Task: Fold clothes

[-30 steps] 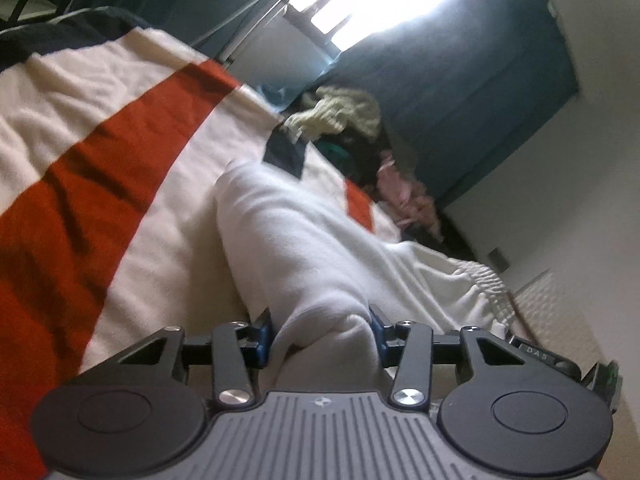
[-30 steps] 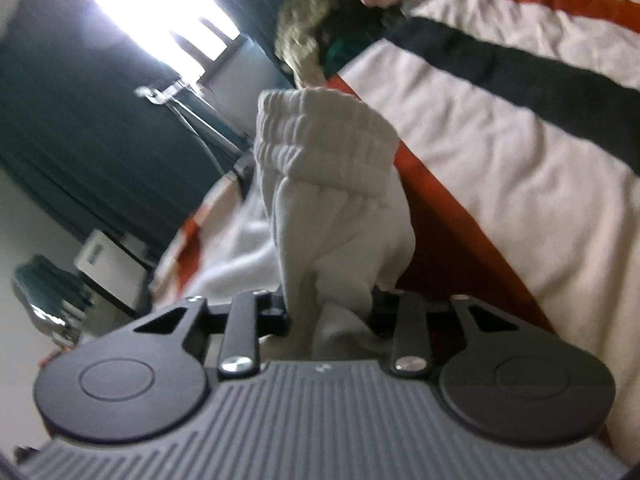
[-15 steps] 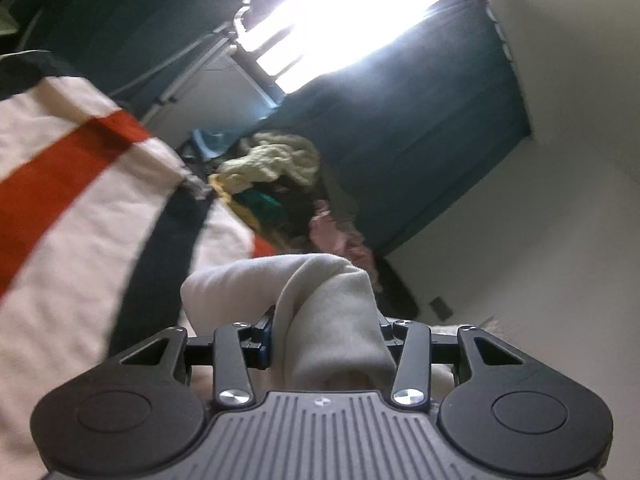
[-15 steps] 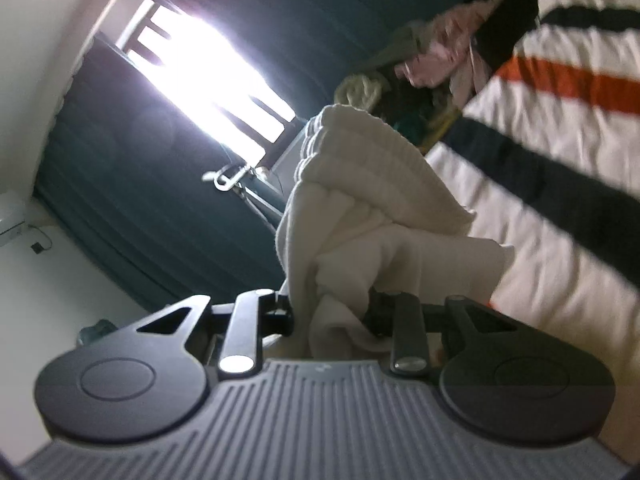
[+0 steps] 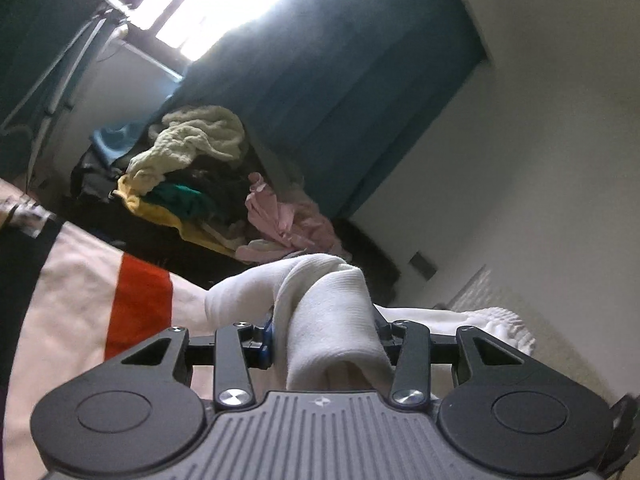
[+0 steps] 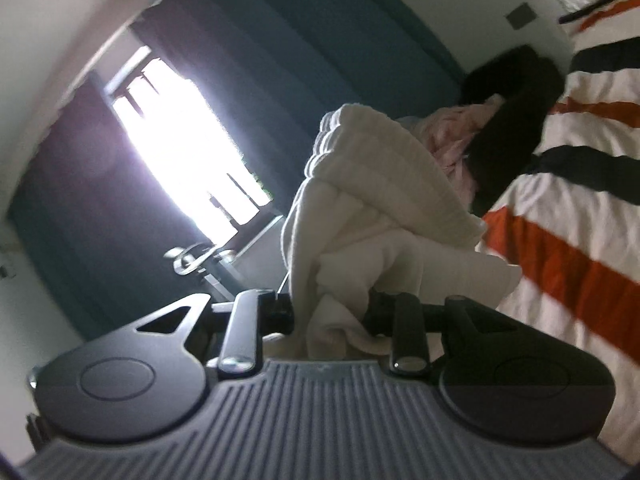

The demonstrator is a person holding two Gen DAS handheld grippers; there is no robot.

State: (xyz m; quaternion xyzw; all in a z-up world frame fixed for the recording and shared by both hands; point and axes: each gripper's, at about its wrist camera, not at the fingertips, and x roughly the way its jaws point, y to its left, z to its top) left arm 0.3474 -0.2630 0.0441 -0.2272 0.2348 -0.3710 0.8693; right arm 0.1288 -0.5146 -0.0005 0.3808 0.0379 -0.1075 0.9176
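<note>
A white garment [image 5: 332, 312] bunches up between the jaws of my left gripper [image 5: 324, 336], which is shut on it; its ribbed waistband [image 5: 500, 322] trails off to the right. In the right wrist view the same white garment [image 6: 372, 216] rises in thick folds, elastic band uppermost, out of my right gripper [image 6: 332, 312], which is shut on it. Both grippers are tilted upward, away from the striped bedspread [image 5: 80, 300]. The fingertips are buried in cloth.
A pile of mixed clothes [image 5: 192, 184], cream, yellow, green and pink, lies at the far end of the bed. The striped bedspread [image 6: 580, 240] carries a black garment [image 6: 516, 120]. Dark teal curtains [image 5: 340, 92] frame a bright window [image 6: 180, 160]. A metal stand [image 5: 60, 64] is at left.
Both grippers have lifted and tilted up with the white garment. The bedspread has dropped out of the middle of both views; the curtains, window and wall now fill them.
</note>
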